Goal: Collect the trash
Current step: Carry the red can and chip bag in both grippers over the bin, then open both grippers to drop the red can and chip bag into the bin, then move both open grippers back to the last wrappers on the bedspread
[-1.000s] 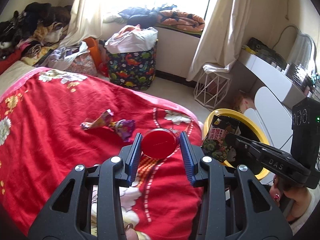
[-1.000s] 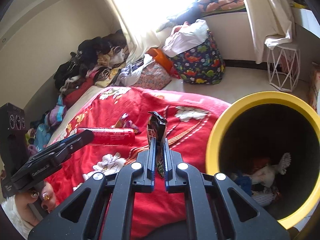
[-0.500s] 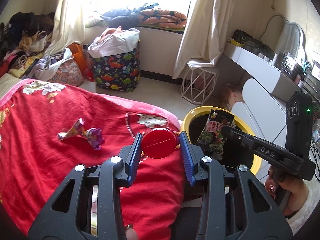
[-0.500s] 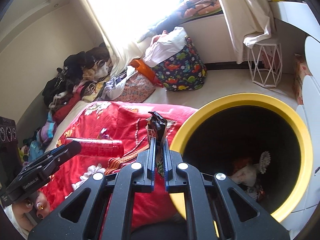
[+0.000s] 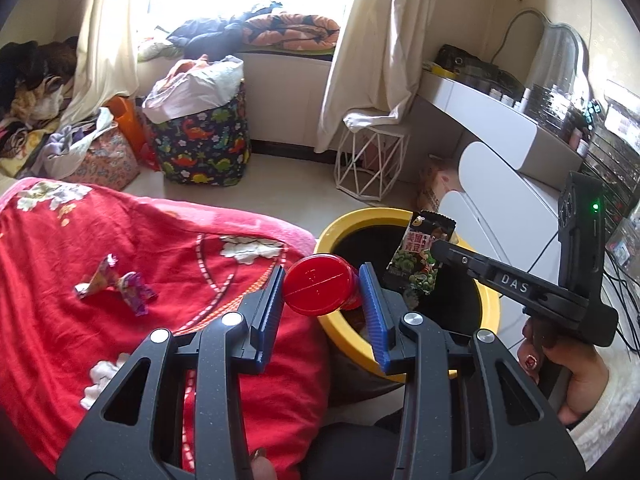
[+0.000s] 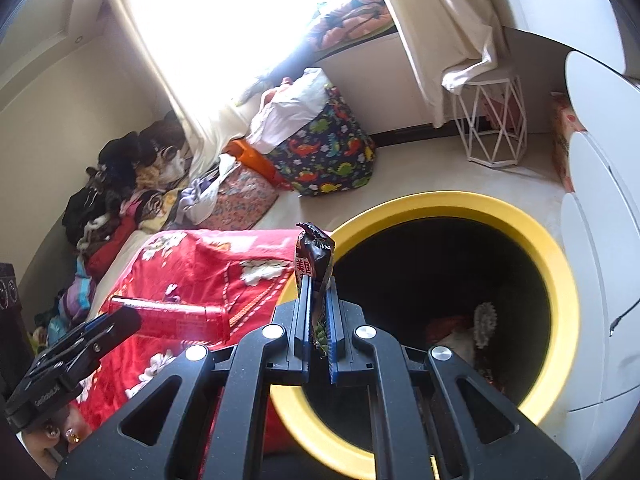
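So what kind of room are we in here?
Most likely a lived-in bedroom: a bed under a red floral blanket, a dinosaur-print fabric laundry basket stuffed with clothes, and a white vanity desk.

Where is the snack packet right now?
The snack packet is pinched in the right gripper, held above the yellow-rimmed bin beside the bed.

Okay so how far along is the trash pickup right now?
Partway. Some rubbish already lies inside the yellow bin. In hand: the left gripper is clamped on a red can at the bin's rim, and the right gripper pinches a snack packet over the opening; neither is dropped yet. Left: crumpled wrappers on the red blanket.
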The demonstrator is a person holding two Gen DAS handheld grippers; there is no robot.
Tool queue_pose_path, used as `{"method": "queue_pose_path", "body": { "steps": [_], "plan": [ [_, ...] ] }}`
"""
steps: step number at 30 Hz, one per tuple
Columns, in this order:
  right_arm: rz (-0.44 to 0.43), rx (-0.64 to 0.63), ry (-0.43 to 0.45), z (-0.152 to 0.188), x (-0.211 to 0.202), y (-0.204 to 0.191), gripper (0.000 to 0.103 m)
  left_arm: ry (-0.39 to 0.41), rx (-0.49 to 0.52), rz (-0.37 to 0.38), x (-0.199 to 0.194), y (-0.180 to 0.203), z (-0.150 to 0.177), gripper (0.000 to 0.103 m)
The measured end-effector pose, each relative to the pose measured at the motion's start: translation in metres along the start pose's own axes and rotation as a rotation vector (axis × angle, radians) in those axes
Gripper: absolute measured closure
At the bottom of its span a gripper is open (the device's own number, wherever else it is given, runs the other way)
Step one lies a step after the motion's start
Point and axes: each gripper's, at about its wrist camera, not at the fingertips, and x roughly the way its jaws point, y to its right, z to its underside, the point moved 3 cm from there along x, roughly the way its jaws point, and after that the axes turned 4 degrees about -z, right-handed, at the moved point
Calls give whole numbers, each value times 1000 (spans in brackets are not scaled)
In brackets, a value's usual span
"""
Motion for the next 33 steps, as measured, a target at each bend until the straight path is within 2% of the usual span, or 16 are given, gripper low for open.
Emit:
{"method": "queue_pose_path", "body": {
  "steps": [23,24,25,27,28,33],
  "plan": [
    [116,114,53,-9,-19,61,94,-45,71,99,39,59,1,73],
    [132,118,54,-10,-20,64,87,-47,69,98,41,60,1,73],
    [149,126,52,-10,-21,67,76,-51,64,95,44,61,1,72],
    [161,147,56,-9,-22,72,64,-52,36,81,46,58,3,50],
    [167,152,58,-9,-24,75,61,-50,21,76,47,56,2,35],
    [177,138,52,-6,-22,74,55,-27,3,19,42,42,5,25]
  ]
}}
